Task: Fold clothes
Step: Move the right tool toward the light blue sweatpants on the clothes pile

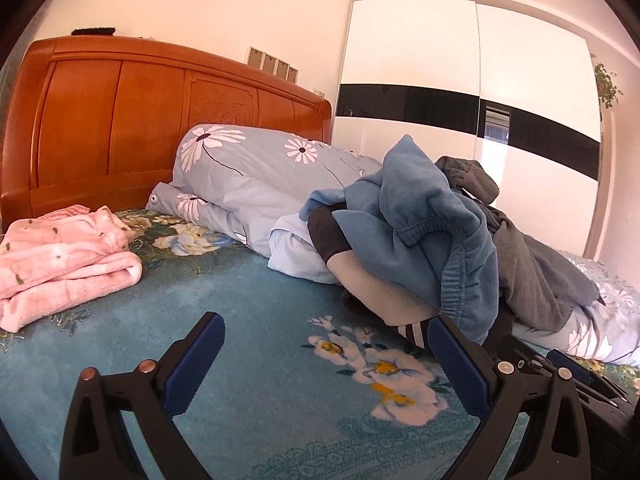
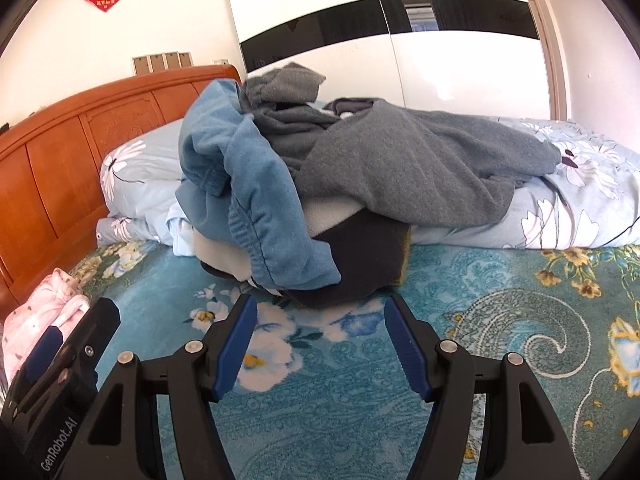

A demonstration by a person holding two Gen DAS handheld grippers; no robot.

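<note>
Your left gripper (image 1: pixel 324 344) and right gripper (image 2: pixel 320 324) both hover low over the teal floral bedspread (image 2: pixel 460 360), tongs spread wide, nothing between them. In the right wrist view the left gripper's body shows at 8 o'clock.

Just past the right fingertips, at 12 o'clock, sits the unfolded pile. Nearest layer: a dark fleece piece (image 2: pixel 360 264) at the bottom, its edge resting on the bedspread, with a pale cream panel (image 2: pixel 332 210) above it. Draped over the front is the blue sweatpants garment (image 2: pixel 256 200), ribbed elastic waistband hanging down toward you. Behind and on top, a grey fleece garment (image 2: pixel 420 168) sprawls toward 2 o'clock over the flowered duvet (image 2: pixel 580 208).

Handling, as a judgement: all soft, light, limp knit or fleece. It will sag and slide off the heap when lifted, and layers may cling and drag neighbours along. Not fragile, not slippery. Best purchase looks like the blue waistband, thick, ribbed and exposed at the front edge; pinch one side of it with each gripper so the legs hang free. Avoid biting deep, or you may catch the dark piece beneath.

Left wrist view: pile at 1 o'clock, and a pink flowered garment (image 1: pixel 64 256) already folded at 9 o'clock, well apart. Farther back, the wooden headboard (image 1: pixel 140 120) and the white wardrobe (image 1: pixel 460 60).
</note>
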